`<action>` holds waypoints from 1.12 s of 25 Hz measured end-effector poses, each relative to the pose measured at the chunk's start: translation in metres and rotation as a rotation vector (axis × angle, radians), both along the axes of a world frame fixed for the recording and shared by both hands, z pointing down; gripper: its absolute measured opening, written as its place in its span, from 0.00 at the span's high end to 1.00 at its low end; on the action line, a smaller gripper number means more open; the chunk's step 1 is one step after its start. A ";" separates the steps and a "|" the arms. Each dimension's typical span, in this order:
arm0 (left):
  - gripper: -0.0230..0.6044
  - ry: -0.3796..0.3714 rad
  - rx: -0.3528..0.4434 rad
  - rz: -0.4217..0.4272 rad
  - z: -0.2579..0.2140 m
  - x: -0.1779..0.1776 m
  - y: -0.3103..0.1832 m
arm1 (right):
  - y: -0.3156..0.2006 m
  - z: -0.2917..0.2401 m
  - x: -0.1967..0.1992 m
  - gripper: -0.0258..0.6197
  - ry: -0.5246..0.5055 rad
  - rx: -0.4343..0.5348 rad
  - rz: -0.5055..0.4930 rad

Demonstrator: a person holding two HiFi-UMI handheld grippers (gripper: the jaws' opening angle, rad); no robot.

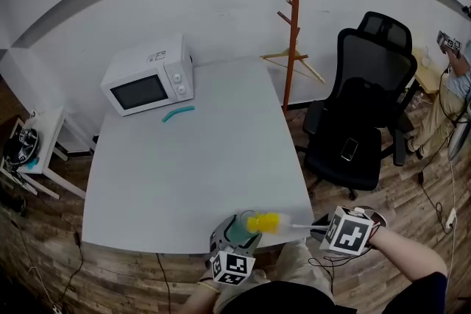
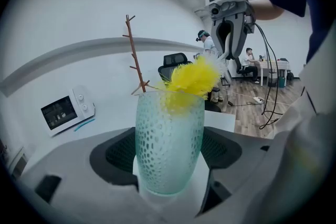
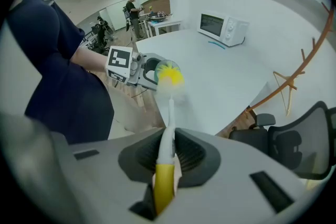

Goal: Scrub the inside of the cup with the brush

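Observation:
A pale green dimpled glass cup (image 2: pixel 169 140) stands upright between the jaws of my left gripper (image 2: pixel 170 165), which is shut on it. In the head view the cup (image 1: pixel 235 230) is at the table's near edge, held by the left gripper (image 1: pixel 229 250). My right gripper (image 3: pixel 167 157) is shut on the white and yellow handle of a brush (image 3: pixel 168 139). The brush's fluffy yellow head (image 2: pixel 193 77) sits at the cup's mouth, partly inside it. In the head view the brush head (image 1: pixel 263 222) lies over the cup rim, with the right gripper (image 1: pixel 324 230) to its right.
A white microwave (image 1: pixel 149 76) stands at the far left of the grey table (image 1: pixel 191 158), with a teal curved object (image 1: pixel 178 112) in front of it. An orange coat stand (image 1: pixel 294 11) and a black office chair (image 1: pixel 360 106) are to the right. A white side table (image 1: pixel 40 147) is at the left.

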State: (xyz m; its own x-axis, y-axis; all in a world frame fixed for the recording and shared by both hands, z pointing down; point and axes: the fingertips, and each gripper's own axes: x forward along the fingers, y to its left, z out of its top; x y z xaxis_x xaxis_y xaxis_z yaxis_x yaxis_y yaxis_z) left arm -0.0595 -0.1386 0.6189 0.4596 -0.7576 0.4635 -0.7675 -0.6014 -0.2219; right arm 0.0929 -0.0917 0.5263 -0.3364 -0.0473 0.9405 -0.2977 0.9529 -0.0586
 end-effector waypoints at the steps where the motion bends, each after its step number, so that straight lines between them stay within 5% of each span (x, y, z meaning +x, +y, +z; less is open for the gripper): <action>1: 0.36 0.008 -0.005 -0.008 0.001 0.001 -0.004 | -0.003 0.001 0.002 0.88 -0.007 0.002 0.011; 21: 0.36 0.210 -0.055 -0.153 0.026 0.033 -0.122 | -0.076 0.034 0.033 0.88 -0.432 0.027 0.603; 28: 0.36 0.224 -0.071 -0.159 0.039 0.048 -0.141 | -0.079 0.042 0.036 0.88 -0.462 0.002 0.653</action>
